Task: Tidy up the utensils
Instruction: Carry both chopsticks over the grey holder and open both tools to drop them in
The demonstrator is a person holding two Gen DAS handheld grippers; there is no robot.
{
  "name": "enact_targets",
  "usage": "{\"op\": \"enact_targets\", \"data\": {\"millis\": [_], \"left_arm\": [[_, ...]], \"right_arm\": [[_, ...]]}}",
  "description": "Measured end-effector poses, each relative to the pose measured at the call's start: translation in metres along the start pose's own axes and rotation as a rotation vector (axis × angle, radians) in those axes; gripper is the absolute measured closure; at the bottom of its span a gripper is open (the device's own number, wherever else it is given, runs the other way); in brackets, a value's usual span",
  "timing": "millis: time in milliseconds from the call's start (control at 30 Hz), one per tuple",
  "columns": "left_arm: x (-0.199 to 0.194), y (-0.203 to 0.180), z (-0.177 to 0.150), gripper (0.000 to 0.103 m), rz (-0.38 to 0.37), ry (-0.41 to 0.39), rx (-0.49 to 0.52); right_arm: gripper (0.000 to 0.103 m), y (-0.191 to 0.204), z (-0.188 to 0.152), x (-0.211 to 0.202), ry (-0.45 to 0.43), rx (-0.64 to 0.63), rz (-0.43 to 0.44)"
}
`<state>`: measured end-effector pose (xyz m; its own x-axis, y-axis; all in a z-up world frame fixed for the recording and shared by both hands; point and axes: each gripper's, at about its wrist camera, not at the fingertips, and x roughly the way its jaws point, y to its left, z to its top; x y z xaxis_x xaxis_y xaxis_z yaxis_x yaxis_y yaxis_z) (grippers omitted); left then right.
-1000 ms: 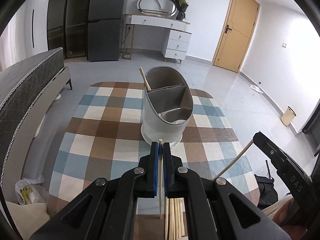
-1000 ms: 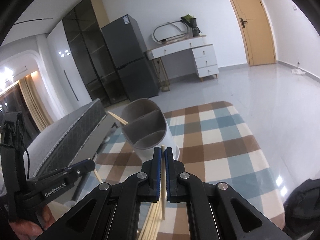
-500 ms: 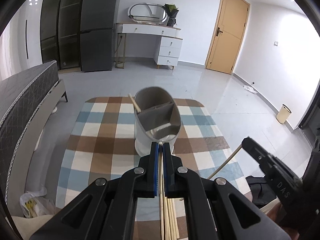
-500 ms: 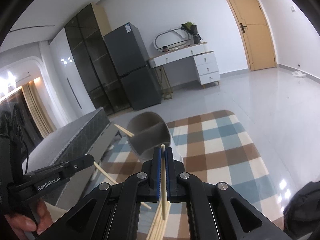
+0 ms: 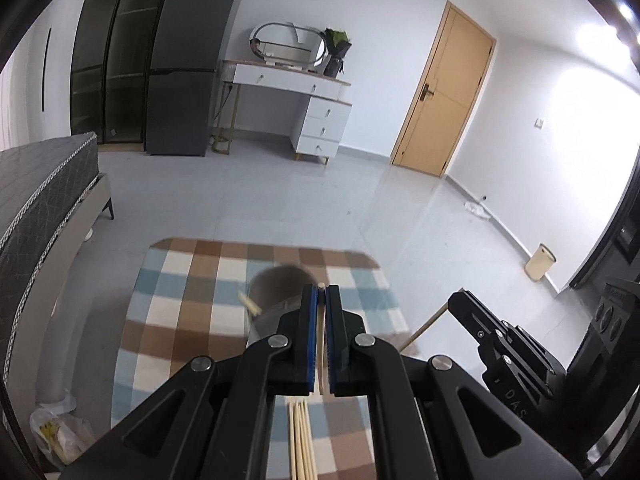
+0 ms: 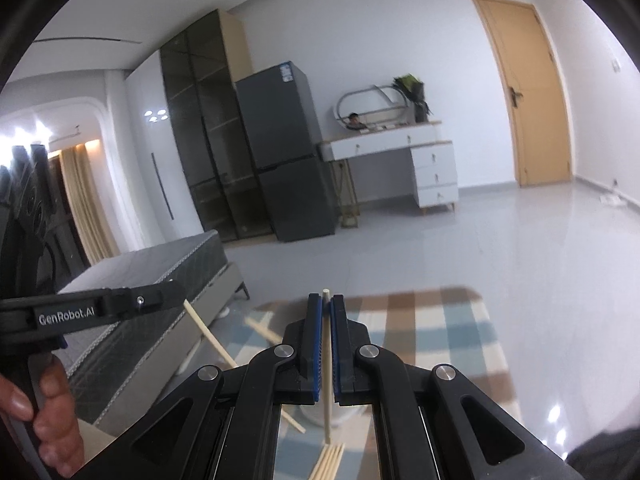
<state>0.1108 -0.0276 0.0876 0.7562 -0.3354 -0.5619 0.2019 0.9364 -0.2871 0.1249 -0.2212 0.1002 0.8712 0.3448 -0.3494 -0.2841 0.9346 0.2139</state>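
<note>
My left gripper (image 5: 320, 292) is shut on a pale wooden chopstick (image 5: 320, 340) held upright between its blue pads. My right gripper (image 6: 326, 300) is shut on another wooden chopstick (image 6: 327, 380), also upright. The grey utensil holder (image 5: 276, 292) stands on the checked rug (image 5: 180, 300) just beyond the left gripper, partly hidden by it, with one chopstick (image 5: 250, 304) leaning out of it. Several loose chopsticks (image 5: 302, 440) lie below the left gripper; they also show in the right wrist view (image 6: 330, 460). The right gripper shows at the right of the left wrist view (image 5: 460, 300).
A grey bed (image 5: 36, 200) stands at the left. A dark fridge (image 5: 192, 60), a white dressing table (image 5: 292, 84) and a wooden door (image 5: 444, 92) line the far wall. A small bin (image 5: 540, 266) stands on the right. A plastic bag (image 5: 56, 428) lies by the bed.
Both grippers have risen and tilted up with their chopsticks. The holder has dropped low in both views and now sits mostly behind the fingers.
</note>
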Motion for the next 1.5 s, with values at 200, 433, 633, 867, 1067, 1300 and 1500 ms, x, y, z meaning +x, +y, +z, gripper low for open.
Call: {"op": "enact_targets", "data": {"millis": [200, 433, 633, 867, 1067, 1300, 1500], "left_arm": [[0.003, 0.000, 0.034, 0.103, -0.017, -0.053, 0.018], [0.018, 0.018, 0.057, 0.103, -0.014, -0.087, 0.010], [0.038, 0.043, 0.060, 0.103, 0.004, -0.078, -0.021], [0.061, 0.059, 0.048, 0.103, -0.009, -0.044, -0.050], [0.070, 0.065, 0.042, 0.103, -0.017, -0.007, -0.070], [0.080, 0.071, 0.036, 0.103, -0.025, 0.053, -0.076], [0.092, 0.074, 0.027, 0.103, -0.052, 0.164, -0.067]], "right_arm": [[0.100, 0.019, 0.053, 0.024, -0.050, -0.103, 0.038], [0.100, 0.046, 0.086, 0.064, -0.087, -0.206, 0.086], [0.100, 0.055, 0.078, 0.102, -0.061, -0.243, 0.105], [0.100, 0.049, 0.058, 0.134, 0.004, -0.263, 0.125], [0.100, 0.048, 0.045, 0.147, 0.046, -0.317, 0.153], [0.100, 0.048, 0.022, 0.157, 0.122, -0.363, 0.193], [0.098, 0.056, 0.003, 0.160, 0.175, -0.404, 0.237]]}}
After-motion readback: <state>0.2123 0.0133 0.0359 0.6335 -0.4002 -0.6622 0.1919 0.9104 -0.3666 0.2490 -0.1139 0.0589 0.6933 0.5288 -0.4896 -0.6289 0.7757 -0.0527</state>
